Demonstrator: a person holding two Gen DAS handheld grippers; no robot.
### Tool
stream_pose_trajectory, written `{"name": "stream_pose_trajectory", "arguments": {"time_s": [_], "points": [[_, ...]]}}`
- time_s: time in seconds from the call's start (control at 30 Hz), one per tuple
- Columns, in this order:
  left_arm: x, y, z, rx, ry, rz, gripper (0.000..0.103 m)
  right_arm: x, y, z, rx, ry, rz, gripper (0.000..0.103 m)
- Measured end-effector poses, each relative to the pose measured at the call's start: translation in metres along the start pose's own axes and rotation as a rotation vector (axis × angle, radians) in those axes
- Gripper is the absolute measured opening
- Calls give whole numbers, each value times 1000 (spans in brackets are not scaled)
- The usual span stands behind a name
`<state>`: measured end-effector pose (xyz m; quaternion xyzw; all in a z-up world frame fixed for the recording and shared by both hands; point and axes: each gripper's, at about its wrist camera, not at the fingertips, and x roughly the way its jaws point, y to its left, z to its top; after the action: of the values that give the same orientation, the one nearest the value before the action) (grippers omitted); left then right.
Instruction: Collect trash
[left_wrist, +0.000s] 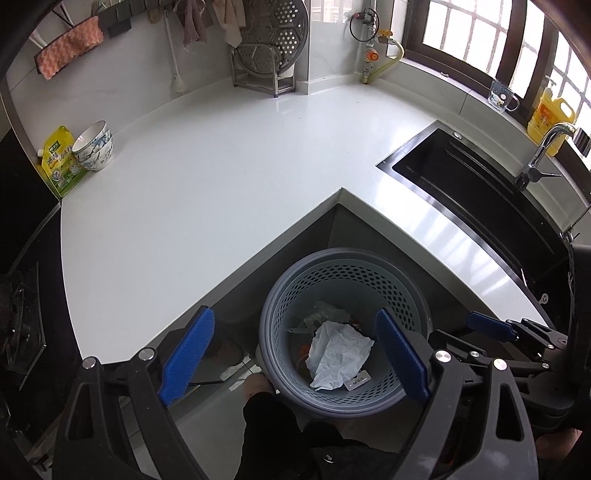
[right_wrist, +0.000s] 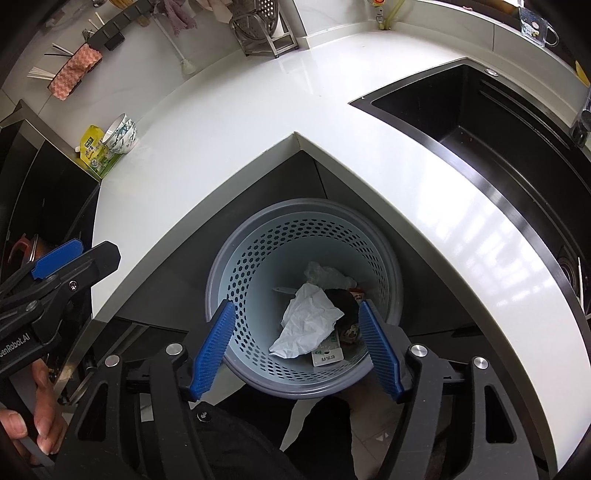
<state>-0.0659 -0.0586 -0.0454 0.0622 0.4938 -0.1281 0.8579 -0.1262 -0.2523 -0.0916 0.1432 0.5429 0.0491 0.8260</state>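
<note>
Both grippers hang above the bin (right_wrist: 303, 306) at lower centre: left gripper (left_wrist: 295, 354) and right gripper (right_wrist: 295, 347) spread, empty; crumpled paper (right_wrist: 306, 325) inside, counter (left_wrist: 221, 177) bare, suggesting collection finished.

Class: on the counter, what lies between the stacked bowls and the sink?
Nothing: the white countertop between the stacked bowls and the black sink is bare, seen in both wrist views.

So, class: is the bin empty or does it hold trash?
It holds trash: the bin has crumpled white paper and small wrappers at its bottom, well below the rim.
</note>
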Motion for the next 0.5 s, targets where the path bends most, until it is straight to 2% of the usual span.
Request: {"name": "stream_pose_trajectory", "arguments": {"time_s": [0.5], "points": [[-6,3,-2,7,-8,23,95,0,-1,-2,5,13,-2,67]]}}
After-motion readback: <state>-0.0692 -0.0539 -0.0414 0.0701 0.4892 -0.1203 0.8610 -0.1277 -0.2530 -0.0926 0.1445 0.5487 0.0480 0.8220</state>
